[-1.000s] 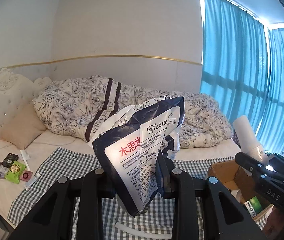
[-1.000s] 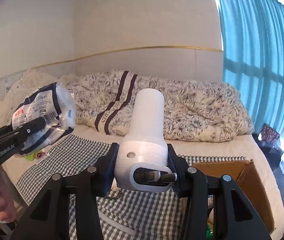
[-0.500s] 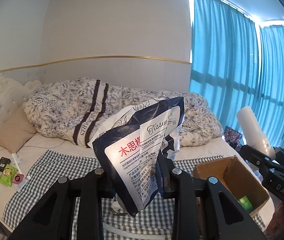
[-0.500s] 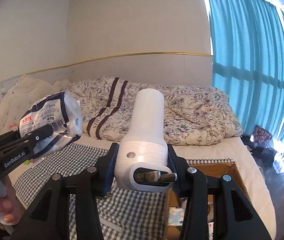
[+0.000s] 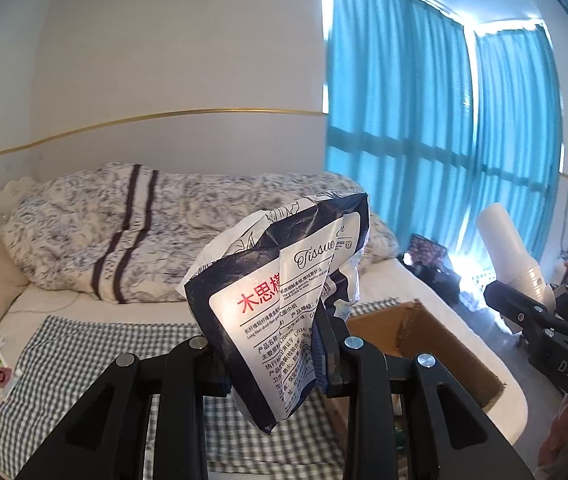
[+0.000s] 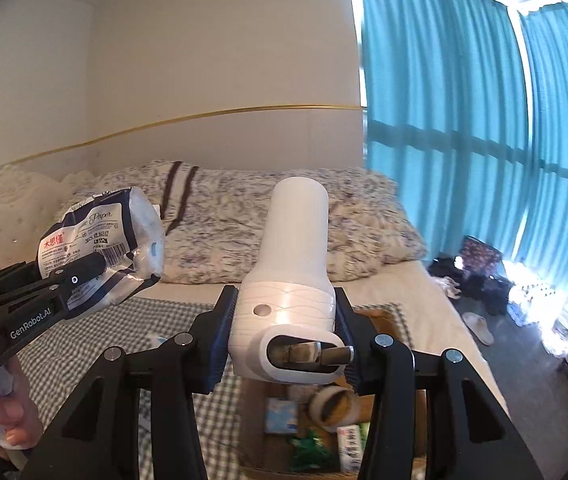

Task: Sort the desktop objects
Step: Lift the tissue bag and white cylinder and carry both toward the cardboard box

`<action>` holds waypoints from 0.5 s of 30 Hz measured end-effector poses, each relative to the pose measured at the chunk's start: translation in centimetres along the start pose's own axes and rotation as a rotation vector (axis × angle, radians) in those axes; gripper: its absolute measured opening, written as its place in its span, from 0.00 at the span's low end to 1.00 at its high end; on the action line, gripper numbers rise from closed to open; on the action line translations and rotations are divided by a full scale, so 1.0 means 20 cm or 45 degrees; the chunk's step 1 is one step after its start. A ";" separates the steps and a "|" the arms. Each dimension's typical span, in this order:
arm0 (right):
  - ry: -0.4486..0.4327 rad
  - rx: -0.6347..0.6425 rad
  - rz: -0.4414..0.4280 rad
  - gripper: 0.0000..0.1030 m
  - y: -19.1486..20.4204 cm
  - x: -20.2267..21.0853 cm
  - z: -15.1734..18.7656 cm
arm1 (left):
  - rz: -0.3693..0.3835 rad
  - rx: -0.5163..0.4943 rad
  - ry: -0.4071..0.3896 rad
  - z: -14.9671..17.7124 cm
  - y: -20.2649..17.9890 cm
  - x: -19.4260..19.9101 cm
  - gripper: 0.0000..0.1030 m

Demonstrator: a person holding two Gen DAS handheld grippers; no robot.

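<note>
Transport was the step in hand: your left gripper (image 5: 274,356) pinched the crumpled navy-and-white plastic tissue pack (image 5: 284,292) aloft, your right gripper (image 6: 284,344) clamped the white plastic bottle-shaped appliance (image 6: 291,280) above the open brown cardboard box (image 6: 383,322). Next, I judged, you needed to lower and release into it.

A home bedroom. An unmade bed (image 5: 132,240) with a floral duvet (image 6: 244,220) sits beside teal curtains (image 5: 423,120).
</note>
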State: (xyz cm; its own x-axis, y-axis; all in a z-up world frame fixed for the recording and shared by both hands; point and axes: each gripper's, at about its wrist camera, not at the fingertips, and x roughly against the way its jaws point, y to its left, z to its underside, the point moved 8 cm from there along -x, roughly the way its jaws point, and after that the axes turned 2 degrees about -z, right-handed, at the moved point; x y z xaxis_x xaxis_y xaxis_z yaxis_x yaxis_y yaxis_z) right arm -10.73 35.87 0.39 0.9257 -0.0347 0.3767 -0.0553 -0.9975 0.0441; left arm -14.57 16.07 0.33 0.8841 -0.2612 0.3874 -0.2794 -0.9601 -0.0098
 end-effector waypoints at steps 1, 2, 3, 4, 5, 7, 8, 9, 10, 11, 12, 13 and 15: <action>0.001 -0.003 0.017 0.44 -0.03 0.01 0.00 | 0.015 -0.005 0.002 0.00 -0.04 -0.01 0.29; 0.003 -0.011 0.038 0.44 -0.08 0.02 0.01 | 0.034 -0.008 0.007 0.00 -0.07 -0.01 0.29; 0.006 -0.023 0.049 0.44 -0.11 0.02 0.01 | 0.053 -0.013 0.013 0.01 -0.11 -0.02 0.29; 0.009 -0.032 0.057 0.44 -0.14 0.03 0.02 | 0.068 -0.022 0.017 0.01 -0.15 -0.03 0.29; 0.013 -0.039 0.068 0.44 -0.18 0.04 0.02 | 0.081 -0.031 0.019 0.02 -0.20 -0.03 0.29; 0.021 -0.050 0.090 0.44 -0.24 0.04 0.03 | 0.116 -0.041 0.031 0.02 -0.27 -0.05 0.29; 0.026 -0.054 0.098 0.44 -0.27 0.04 0.04 | 0.132 -0.044 0.038 0.03 -0.30 -0.06 0.29; 0.031 -0.059 0.105 0.44 -0.29 0.05 0.04 | 0.141 -0.050 0.041 0.03 -0.33 -0.06 0.29; 0.035 -0.061 0.109 0.44 -0.29 0.06 0.05 | 0.146 -0.057 0.043 0.03 -0.36 -0.07 0.29; 0.041 -0.063 0.112 0.44 -0.31 0.06 0.06 | 0.152 -0.062 0.046 0.04 -0.38 -0.07 0.29; 0.046 -0.065 0.116 0.44 -0.32 0.06 0.07 | 0.158 -0.066 0.049 0.04 -0.40 -0.08 0.29; 0.051 -0.068 0.118 0.44 -0.34 0.05 0.07 | 0.162 -0.070 0.055 0.05 -0.42 -0.09 0.29; 0.066 -0.075 0.118 0.44 -0.36 0.03 0.09 | 0.168 -0.078 0.065 0.06 -0.46 -0.11 0.29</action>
State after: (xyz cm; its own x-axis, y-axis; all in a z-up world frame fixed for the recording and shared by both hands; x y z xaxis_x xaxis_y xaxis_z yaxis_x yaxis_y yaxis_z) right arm -9.16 42.98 -1.44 0.8951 -0.1218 0.4289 -0.1629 -0.9848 0.0603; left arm -13.44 25.36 -1.55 0.8188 -0.3776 0.4325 -0.4152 -0.9097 -0.0082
